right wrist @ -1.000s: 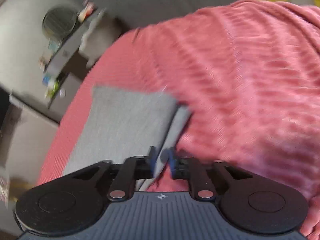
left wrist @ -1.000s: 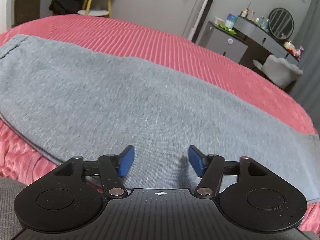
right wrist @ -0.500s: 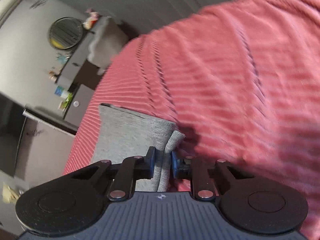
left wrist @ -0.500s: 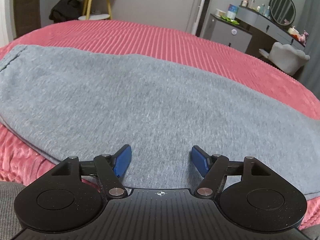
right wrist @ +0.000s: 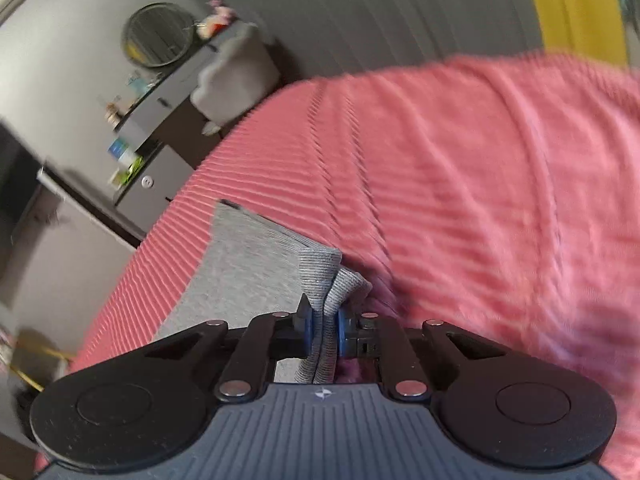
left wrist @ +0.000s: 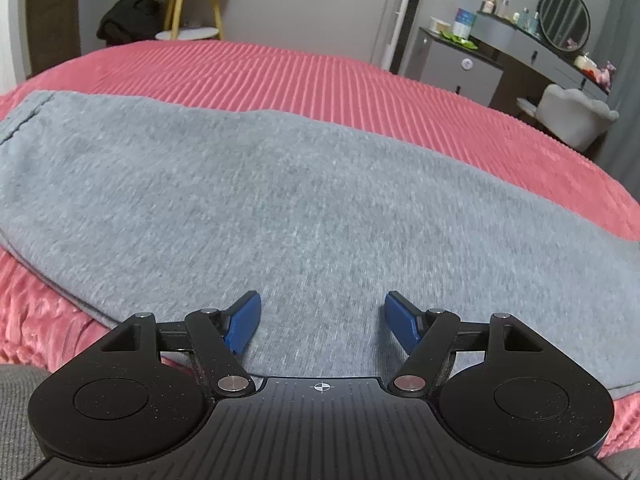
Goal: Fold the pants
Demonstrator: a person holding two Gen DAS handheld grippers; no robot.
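Grey pants [left wrist: 280,208] lie flat across the red ribbed bedspread [left wrist: 320,76], w/ the left gripper [left wrist: 322,326] low over the cloth near its front edge, blue pads spread wide apart and nothing between them. Right gripper [right wrist: 323,330] is closing, pads already pinching the ribbed cuff [right wrist: 320,276] at the leg end, which bunches up off the bedspread.

Pants [left wrist: 304,200] ran past left-wrist frame's right edge; cuff end unseen there. Gripper body hid near hem. In right-wrist view, blanket [right wrist: 480,184] and dresser [right wrist: 160,92] smeared by motion blur; dresser items too small to tell. Cuff [right wrist: 320,276] below pads [right wrist: 306,330] hidden behind right gripper [right wrist: 322,330].
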